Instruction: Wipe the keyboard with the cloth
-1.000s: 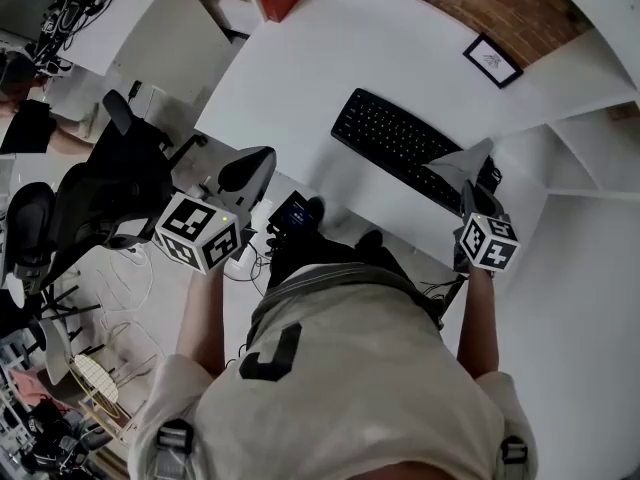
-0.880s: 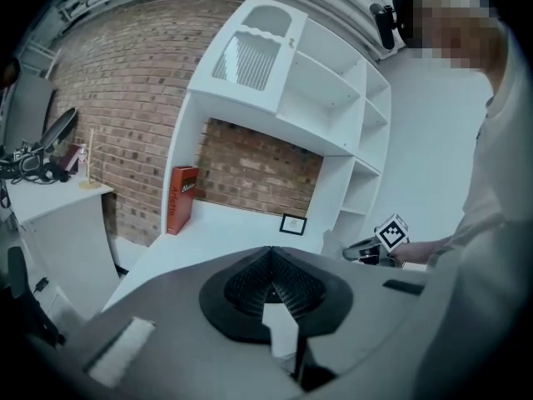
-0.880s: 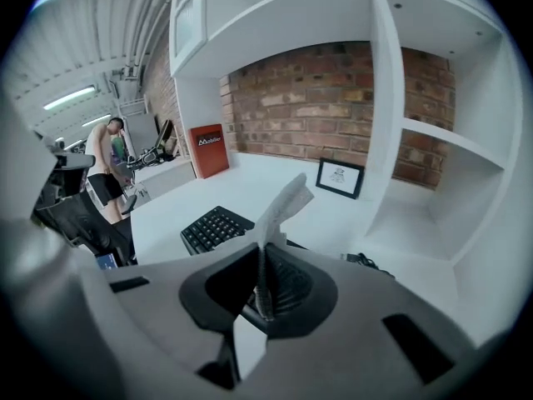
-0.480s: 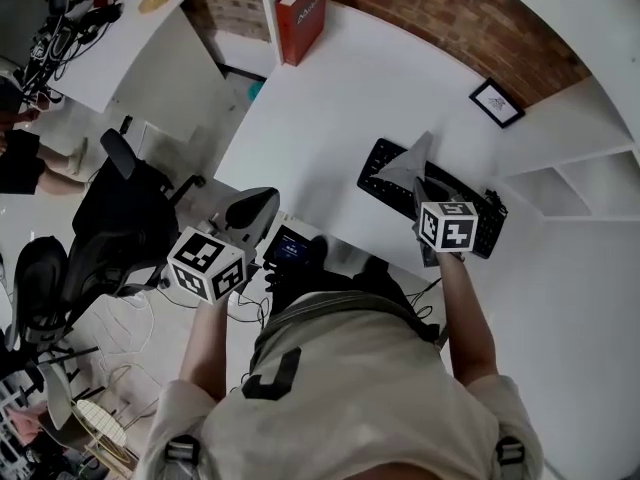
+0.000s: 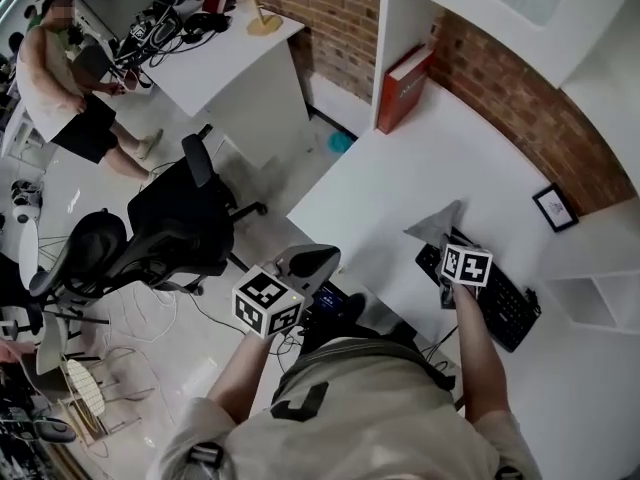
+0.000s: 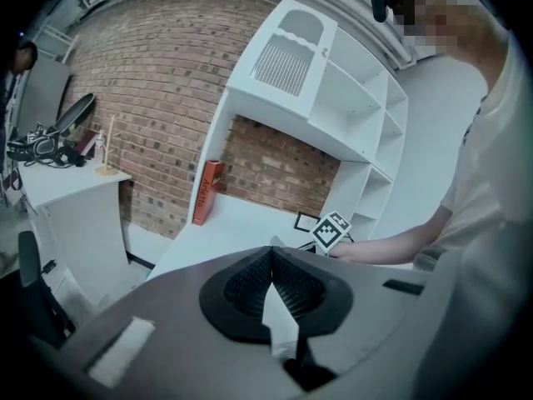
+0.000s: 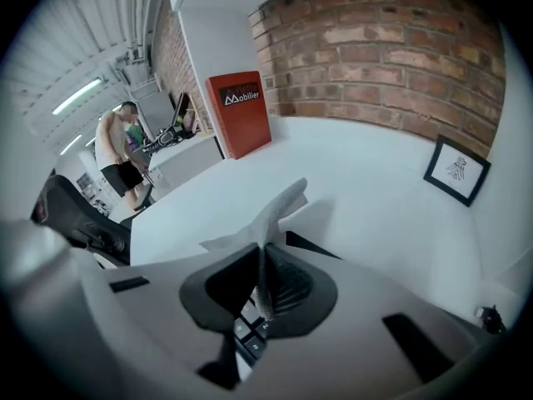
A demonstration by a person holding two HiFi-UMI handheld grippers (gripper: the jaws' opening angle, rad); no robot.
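The black keyboard (image 5: 497,300) lies on the white desk (image 5: 400,168), near its front edge. My right gripper (image 5: 447,240) hovers over the keyboard's left end and is shut on the pale grey cloth (image 5: 438,224), which sticks out past its tips. In the right gripper view the cloth (image 7: 276,210) stands up between the jaws, with keyboard keys (image 7: 249,333) right beneath. My left gripper (image 5: 318,258) is off the desk's front edge, left of the keyboard. Its jaws meet in the left gripper view with nothing between them (image 6: 271,255).
A red book (image 5: 403,90) leans in the shelf corner at the back of the desk. A small framed picture (image 5: 554,208) rests against the brick wall. A black office chair (image 5: 180,223) stands on the floor to the left; a person (image 5: 70,73) stands at another desk.
My right gripper has carried the cloth from the keyboard's right end leftward to its left end. The left gripper has shifted a little, and the head view now takes in more of the room.
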